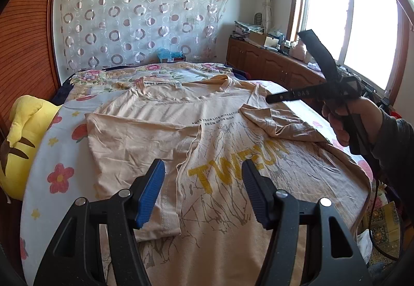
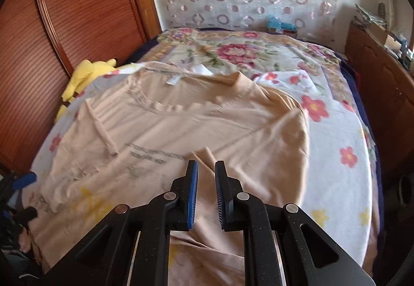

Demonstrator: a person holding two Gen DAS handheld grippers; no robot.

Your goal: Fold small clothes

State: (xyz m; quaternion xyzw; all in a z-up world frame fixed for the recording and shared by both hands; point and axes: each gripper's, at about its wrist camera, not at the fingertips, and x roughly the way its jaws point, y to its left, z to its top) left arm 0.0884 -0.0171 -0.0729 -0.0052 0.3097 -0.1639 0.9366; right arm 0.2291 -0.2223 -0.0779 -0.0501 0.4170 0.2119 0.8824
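Left tongs (image 1: 204,182) wide, right tongs (image 2: 206,174) narrow, empty — yellow plush (image 1: 23,141) beside T-shirt (image 1: 233,136).

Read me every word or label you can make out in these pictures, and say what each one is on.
"YOUR LIFE WITH ACTION / FROM UP ON HIGH": small black print on the beige t-shirt; first word partly hidden.
"TWEUM", roughly: big yellow letters on the shirt, creased.
Neck label: too small to read.
Right gripper: faint lettering, unreadable.

Left claw (image 1: 203,177) wide apart, empty; right claw (image 2: 206,177) narrowly parted, empty.
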